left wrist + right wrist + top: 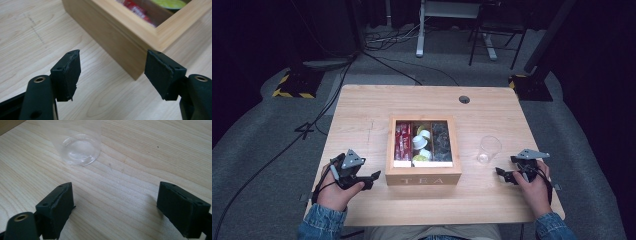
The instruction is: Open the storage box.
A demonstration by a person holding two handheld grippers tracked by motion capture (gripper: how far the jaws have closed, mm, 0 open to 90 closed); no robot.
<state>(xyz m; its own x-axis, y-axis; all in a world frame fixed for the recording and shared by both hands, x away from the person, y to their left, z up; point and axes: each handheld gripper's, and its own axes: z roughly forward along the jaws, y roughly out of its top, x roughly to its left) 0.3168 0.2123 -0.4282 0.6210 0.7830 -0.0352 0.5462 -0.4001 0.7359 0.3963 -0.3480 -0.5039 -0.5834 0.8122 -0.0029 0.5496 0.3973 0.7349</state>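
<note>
Both hands rest low at the near edge of the bench (362, 107), denim sleeves coming in from below. The left hand (333, 192) holds the left gripper (373, 177) pointed toward the near left corner of the wooden tea box (423, 176); its jaws stand wide apart with nothing between them, and that corner lies just ahead of them, nearer the right jaw. The right hand (533, 186) holds the right gripper (503, 173) aimed inward, jaws likewise spread wide and holding nothing. The clear plastic cup (488, 148) stands upright ahead of it and a little to the left of its jaws, near but apart.

In the left gripper view the tea box (125, 42) is cut off at the top edge, so little of its contents shows: a red packet and a patch of yellow-green. In the right gripper view the cup (78, 147) is hard to make out, its thin wall nearly vanishing against the wood, only the round base reading clearly.

The bench is pale wood with a fine straight grain. The box is the same light wood, square-edged, split into three compartments, with "TEA" on its front. The gripper pads (72, 72) are matt black, ribbed, and frayed at their edges.
</note>
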